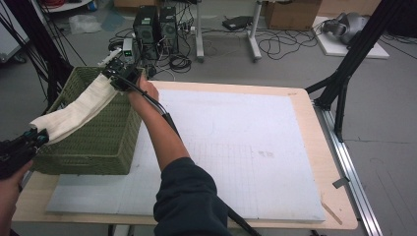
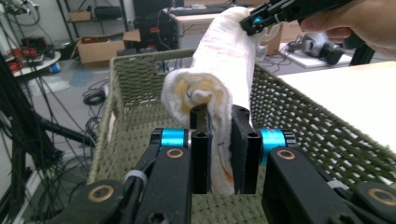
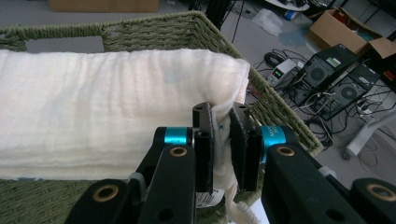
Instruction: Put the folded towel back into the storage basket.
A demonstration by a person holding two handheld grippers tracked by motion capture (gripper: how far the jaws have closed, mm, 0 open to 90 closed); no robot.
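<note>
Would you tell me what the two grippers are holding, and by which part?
Both hold the folded white cloth over the green basket: the left gripper pinches one end, the right gripper the other.

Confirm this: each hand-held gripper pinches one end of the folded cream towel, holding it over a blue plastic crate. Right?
Wrong on one point: the towel hangs over a green woven basket, not a blue plastic crate, as the high view shows. The rest stands.

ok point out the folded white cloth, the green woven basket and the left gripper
folded white cloth (image 1: 81, 112): high view, middle of its span
green woven basket (image 1: 105, 142): high view, outer side wall
left gripper (image 2: 219, 149): left gripper view, between the jaws, shut on the cloth's end
</note>
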